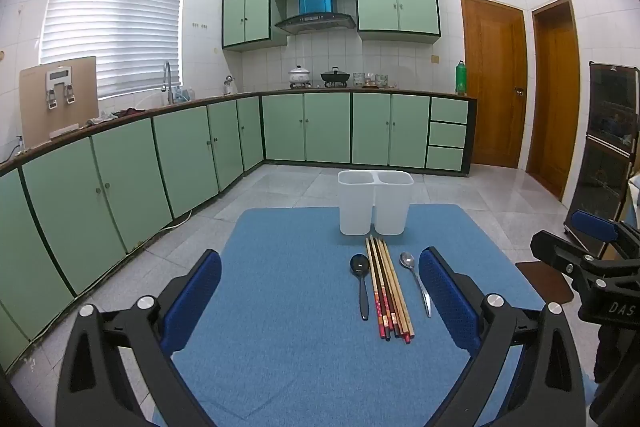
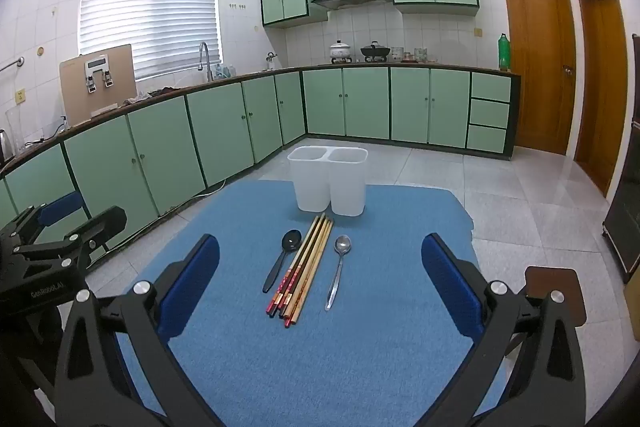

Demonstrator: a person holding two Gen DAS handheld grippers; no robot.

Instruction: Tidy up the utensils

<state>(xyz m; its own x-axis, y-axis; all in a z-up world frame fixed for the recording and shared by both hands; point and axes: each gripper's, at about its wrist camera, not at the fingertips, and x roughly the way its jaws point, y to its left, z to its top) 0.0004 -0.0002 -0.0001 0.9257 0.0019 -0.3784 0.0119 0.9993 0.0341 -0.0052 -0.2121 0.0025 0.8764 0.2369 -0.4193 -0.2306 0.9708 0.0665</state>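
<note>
On the blue mat (image 1: 288,291) (image 2: 372,339) lie a black spoon (image 1: 361,283) (image 2: 281,259), a bundle of several chopsticks (image 1: 387,287) (image 2: 306,267) and a metal spoon (image 1: 416,279) (image 2: 338,271), side by side. Behind them stands a white two-compartment holder (image 1: 375,202) (image 2: 327,183), upright and with nothing showing inside. My left gripper (image 1: 320,291) hovers open above the mat, near of the utensils, nothing between its fingers. My right gripper (image 2: 320,279) is open too, back from the utensils. Each gripper shows at the edge of the other's view (image 1: 592,259) (image 2: 60,239).
The mat covers a small table whose far edge is just behind the holder. A brown stool seat (image 2: 556,291) (image 1: 544,279) stands to the right. Green kitchen cabinets (image 1: 160,155) run along the left and back; a dark rack (image 1: 608,155) stands at the right.
</note>
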